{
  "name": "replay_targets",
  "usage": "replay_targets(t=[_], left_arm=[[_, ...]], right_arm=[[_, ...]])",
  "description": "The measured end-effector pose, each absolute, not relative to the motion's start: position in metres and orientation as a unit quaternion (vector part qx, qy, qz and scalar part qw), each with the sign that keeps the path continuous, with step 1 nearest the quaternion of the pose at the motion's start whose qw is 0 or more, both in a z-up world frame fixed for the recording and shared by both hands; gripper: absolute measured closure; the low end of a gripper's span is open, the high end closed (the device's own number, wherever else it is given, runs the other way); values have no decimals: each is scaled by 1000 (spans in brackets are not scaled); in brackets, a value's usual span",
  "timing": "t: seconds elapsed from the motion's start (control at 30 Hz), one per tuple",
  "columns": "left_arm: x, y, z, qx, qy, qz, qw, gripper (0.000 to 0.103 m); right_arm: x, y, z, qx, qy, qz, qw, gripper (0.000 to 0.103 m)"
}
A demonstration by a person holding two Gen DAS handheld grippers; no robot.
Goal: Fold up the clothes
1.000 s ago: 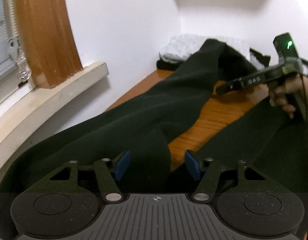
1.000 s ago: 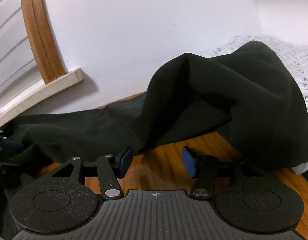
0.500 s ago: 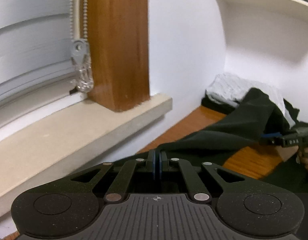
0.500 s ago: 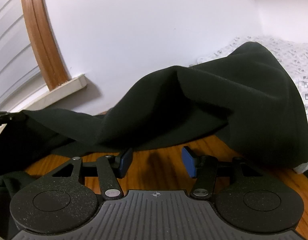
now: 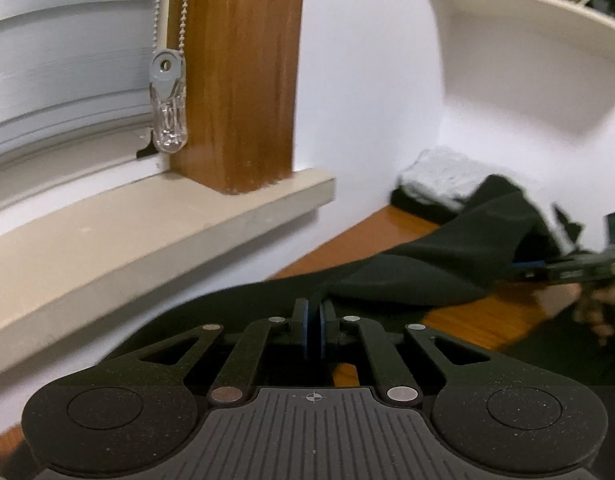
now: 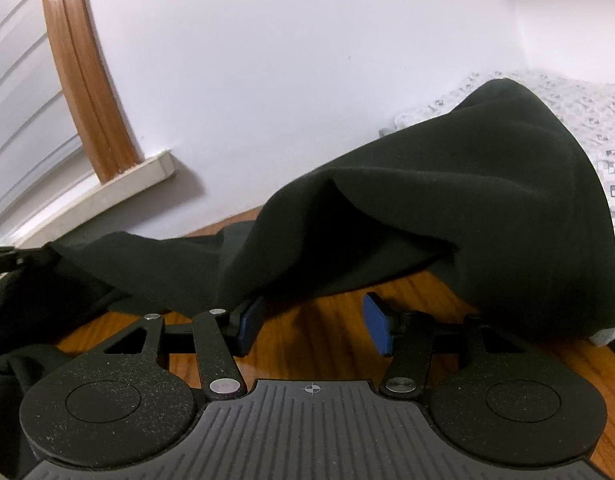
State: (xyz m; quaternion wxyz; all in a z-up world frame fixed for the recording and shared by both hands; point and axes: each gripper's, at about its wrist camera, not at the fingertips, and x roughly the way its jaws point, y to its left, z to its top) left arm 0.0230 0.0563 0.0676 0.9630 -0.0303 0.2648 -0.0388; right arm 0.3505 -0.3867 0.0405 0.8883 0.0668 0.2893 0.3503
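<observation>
A dark green-black garment [image 5: 447, 264] lies across the wooden table [image 5: 387, 232]. My left gripper [image 5: 313, 328] is shut on a fold of it, and the cloth runs away from the pads toward the right rear. In the right wrist view the garment [image 6: 467, 184] humps up over a pale pile at the back. My right gripper [image 6: 313, 328] stands open just in front of it, low over bare wood, with nothing between its fingers. Its left pad [image 6: 249, 326] sits at the cloth's edge. The right gripper [image 5: 567, 268] and the hand [image 5: 599, 308] holding it show at the left view's right edge.
A white patterned folded cloth [image 5: 439, 172] sits in the back corner against the wall. On the left are a beige window sill [image 5: 147, 232], a wooden frame [image 5: 243, 80] and a hanging blind cord pull [image 5: 167, 120]. A shelf [image 5: 527, 8] with books curves overhead.
The left gripper went from open over the garment to shut on it, then rose and swung toward the window. The cloth drew taut to the left. The right gripper stayed put.
</observation>
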Motion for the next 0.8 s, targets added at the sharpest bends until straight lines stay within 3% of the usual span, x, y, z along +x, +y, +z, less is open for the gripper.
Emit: replay_targets(t=[0.23,0.33,0.43,0.53,0.63,0.7,0.8], left_arm=[[-55,105,93,-18,244,21,969,88],[-103,140,97,-2,252,83,964,78],[-151,161,94,0,264,135,955,74],[-198,175,88,-6,270,169,948,58],[-234,179,77,-14,278,185,942,57],[-248,177,69,-22,284,179,942,49],[-248,171,59,-25,292,154,944,46]], right_arm=[[351,-386,41,66,290,351,888,48],[351,-385,41,65,291,352,888,48],[354,-385,40,65,291,354,887,48],[355,-384,39,63,292,353,886,48],[355,-384,39,62,294,353,886,48],[355,-383,39,61,294,353,886,48],[355,-384,39,63,294,353,886,48]])
